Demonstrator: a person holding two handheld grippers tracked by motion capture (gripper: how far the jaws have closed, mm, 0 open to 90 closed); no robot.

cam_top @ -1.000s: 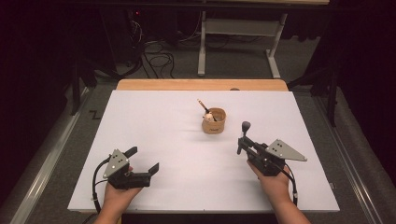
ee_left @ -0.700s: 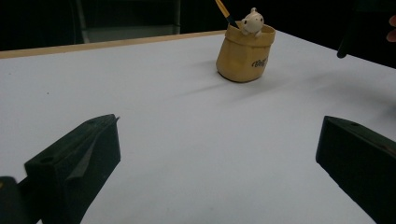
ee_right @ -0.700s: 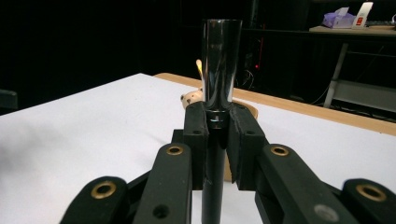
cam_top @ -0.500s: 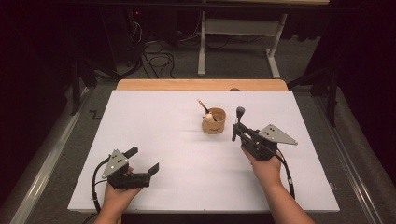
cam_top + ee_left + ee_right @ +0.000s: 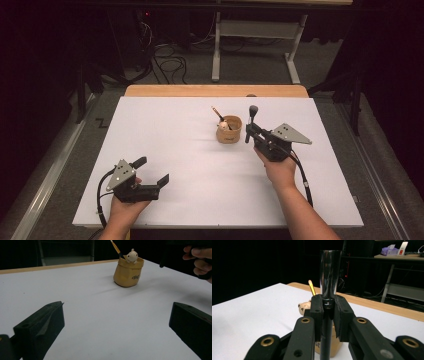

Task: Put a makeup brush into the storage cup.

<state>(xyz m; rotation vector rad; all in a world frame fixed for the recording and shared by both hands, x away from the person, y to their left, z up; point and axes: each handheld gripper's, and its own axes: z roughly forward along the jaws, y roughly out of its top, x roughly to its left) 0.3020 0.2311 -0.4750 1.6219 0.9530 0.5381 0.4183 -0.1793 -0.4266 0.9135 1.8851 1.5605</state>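
A tan pouch-shaped cup (image 5: 229,132) stands on the white table (image 5: 165,125), right of centre. In it are a gold-tipped pencil (image 5: 218,114) and a small cream figure (image 5: 131,255). My right gripper (image 5: 248,131) hangs just right of the cup, shut on an upright brush (image 5: 253,113) with a black handle and silver ferrule. In the right gripper view the brush (image 5: 330,277) rises between the closed pads, with the cup (image 5: 336,346) directly behind and below. My left gripper (image 5: 151,170) rests open near the front left, its jaws wide apart and pointing toward the cup (image 5: 128,272).
A wooden strip (image 5: 215,90) runs along the table's far edge. Beyond it are a desk frame (image 5: 252,35) and cables (image 5: 165,57) on the floor. A person's hand (image 5: 197,261) shows at the upper right of the left gripper view.
My right gripper has carried the brush forward and to the left, ending close beside the cup. The left gripper has stayed where it was.
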